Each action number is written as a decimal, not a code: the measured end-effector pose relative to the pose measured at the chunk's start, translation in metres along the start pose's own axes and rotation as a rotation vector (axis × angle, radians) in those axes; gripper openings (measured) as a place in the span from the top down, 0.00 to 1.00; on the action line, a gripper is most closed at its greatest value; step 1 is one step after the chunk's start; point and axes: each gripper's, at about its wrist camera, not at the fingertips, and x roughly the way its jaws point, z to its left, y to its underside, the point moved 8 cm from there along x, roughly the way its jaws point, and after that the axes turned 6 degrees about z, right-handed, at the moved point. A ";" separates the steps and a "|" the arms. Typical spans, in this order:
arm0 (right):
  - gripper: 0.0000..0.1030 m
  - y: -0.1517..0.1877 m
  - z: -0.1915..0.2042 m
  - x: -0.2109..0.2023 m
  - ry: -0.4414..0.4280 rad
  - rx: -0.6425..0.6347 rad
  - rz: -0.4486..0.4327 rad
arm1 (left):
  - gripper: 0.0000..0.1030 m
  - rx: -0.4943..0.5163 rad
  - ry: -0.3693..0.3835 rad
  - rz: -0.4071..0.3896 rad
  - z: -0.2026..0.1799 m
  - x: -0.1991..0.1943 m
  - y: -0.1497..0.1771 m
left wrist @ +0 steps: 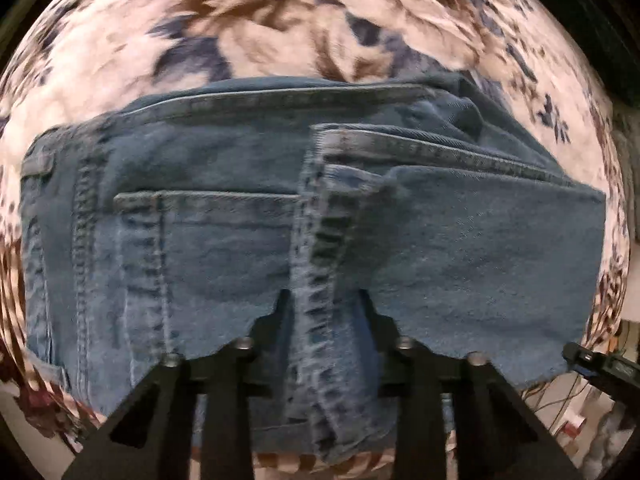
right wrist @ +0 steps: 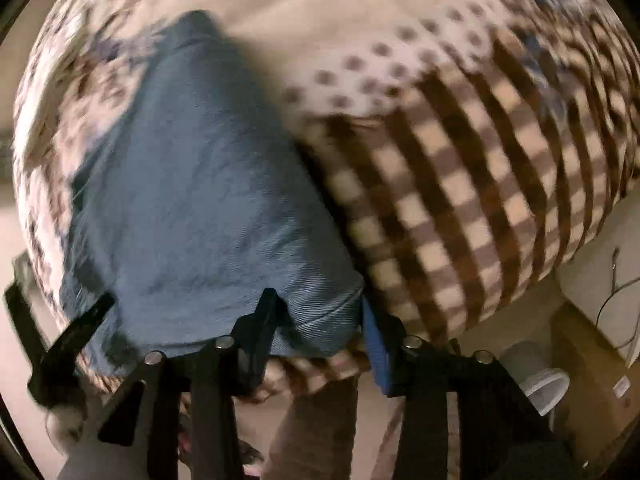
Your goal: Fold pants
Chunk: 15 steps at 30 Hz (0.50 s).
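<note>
Black fingers [left wrist: 280, 304] of my left hand-held gripper [left wrist: 322, 300] are sitting right under the lens, and I am seeing a thick stitched seam of the jeans [left wrist: 240, 208] running down between them. Those two fingers are standing close in on either side of that seam, narrowly parted, and the denim is filling the gap, so I am reading it as a pinch on the seam fold.

Everything else I am placing from the jeans. They are lying folded across a bedspread [left wrist: 280, 20] printed with brown and blue flowers, which is showing beyond them and on both sides. On the jeans' left half I am looking at a back pocket and a belt loop; on the right half a doubled leg panel is lying over the top, its hem edge facing the pocket.

Over on my right hand-held gripper [right wrist: 316, 308], the picture is blurring. Its left finger is lying against a rounded fold of the jeans [right wrist: 192, 184], and its blue-padded right finger [right wrist: 374, 344] is standing clear of the denim, so the jaws are roughly half parted with a corner of the fold between them, not squeezed. Right of the jeans, a brown checked blanket [right wrist: 460, 208] is lying over the bed edge, and a dotted cloth [right wrist: 380, 60] is sitting beyond it.
</note>
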 end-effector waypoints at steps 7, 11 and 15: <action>0.61 -0.006 0.008 0.004 0.069 -0.026 0.000 | 0.81 -0.112 0.092 0.023 0.023 -0.005 0.015; 0.43 -0.001 0.038 -0.004 0.059 -0.055 0.044 | 0.75 -0.198 0.157 -0.004 0.040 -0.026 0.022; 0.10 0.001 0.069 -0.024 0.173 -0.139 -0.020 | 0.53 -0.240 0.074 -0.093 0.069 -0.054 0.033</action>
